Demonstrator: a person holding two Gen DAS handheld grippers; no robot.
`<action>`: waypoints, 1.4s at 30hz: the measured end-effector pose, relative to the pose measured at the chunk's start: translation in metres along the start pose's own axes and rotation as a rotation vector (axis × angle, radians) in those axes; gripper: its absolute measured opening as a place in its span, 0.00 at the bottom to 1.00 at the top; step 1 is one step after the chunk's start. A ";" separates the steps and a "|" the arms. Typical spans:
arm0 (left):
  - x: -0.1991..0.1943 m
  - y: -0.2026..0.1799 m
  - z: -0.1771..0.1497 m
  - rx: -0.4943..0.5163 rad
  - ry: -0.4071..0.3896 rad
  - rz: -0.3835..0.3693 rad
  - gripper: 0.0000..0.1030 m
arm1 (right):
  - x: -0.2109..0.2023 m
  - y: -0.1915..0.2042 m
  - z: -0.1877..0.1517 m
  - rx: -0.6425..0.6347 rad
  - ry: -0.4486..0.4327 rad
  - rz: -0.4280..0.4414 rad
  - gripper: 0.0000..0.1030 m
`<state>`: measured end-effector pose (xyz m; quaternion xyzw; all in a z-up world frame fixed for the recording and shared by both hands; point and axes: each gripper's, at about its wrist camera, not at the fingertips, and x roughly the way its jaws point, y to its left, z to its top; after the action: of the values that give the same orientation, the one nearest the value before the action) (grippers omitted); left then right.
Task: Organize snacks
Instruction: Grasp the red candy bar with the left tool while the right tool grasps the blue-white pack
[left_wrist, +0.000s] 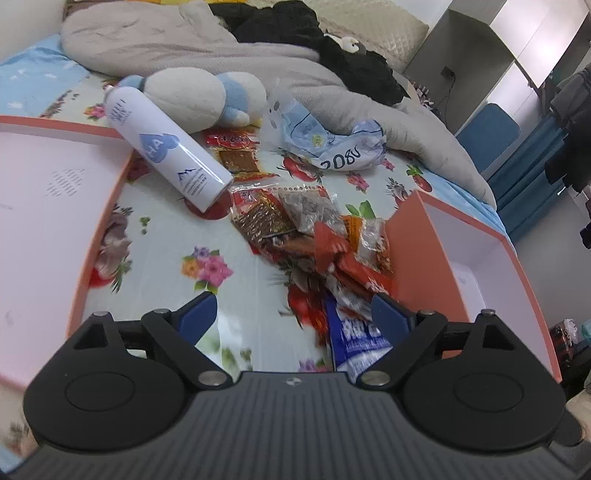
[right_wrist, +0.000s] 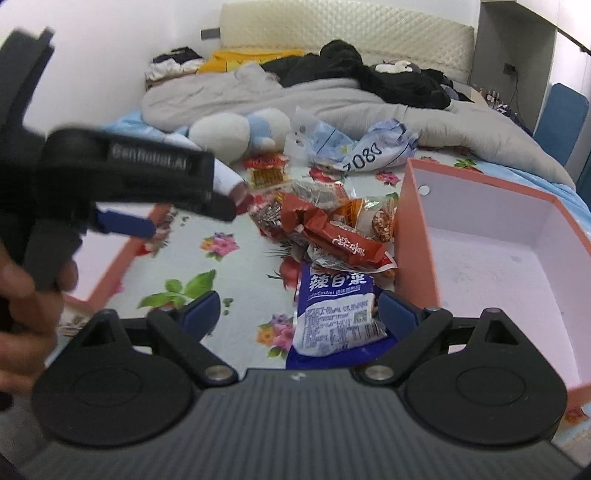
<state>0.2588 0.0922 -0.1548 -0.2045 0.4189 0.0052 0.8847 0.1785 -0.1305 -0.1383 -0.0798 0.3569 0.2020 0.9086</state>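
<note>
Probably a home bedroom: floral bedsheet (left_wrist: 166, 236), rumpled grey duvet (right_wrist: 332, 103), padded headboard (right_wrist: 351, 33).

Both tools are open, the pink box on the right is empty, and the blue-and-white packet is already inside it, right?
Not quite: the right wrist view shows the blue-and-white packet lying on the floral sheet beside the pink box, not inside. The rest holds.
</note>
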 end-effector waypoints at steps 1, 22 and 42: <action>0.005 0.003 0.004 -0.001 0.003 -0.007 0.90 | 0.009 0.002 0.000 -0.023 0.008 -0.010 0.89; 0.134 -0.003 0.049 -0.051 0.150 -0.248 0.58 | 0.099 0.025 -0.022 -0.420 0.127 -0.256 0.87; 0.092 -0.017 0.037 -0.005 0.075 -0.216 0.30 | 0.093 0.019 -0.018 -0.334 0.165 -0.172 0.67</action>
<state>0.3491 0.0752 -0.1962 -0.2507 0.4272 -0.0965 0.8633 0.2212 -0.0900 -0.2146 -0.2760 0.3836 0.1728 0.8642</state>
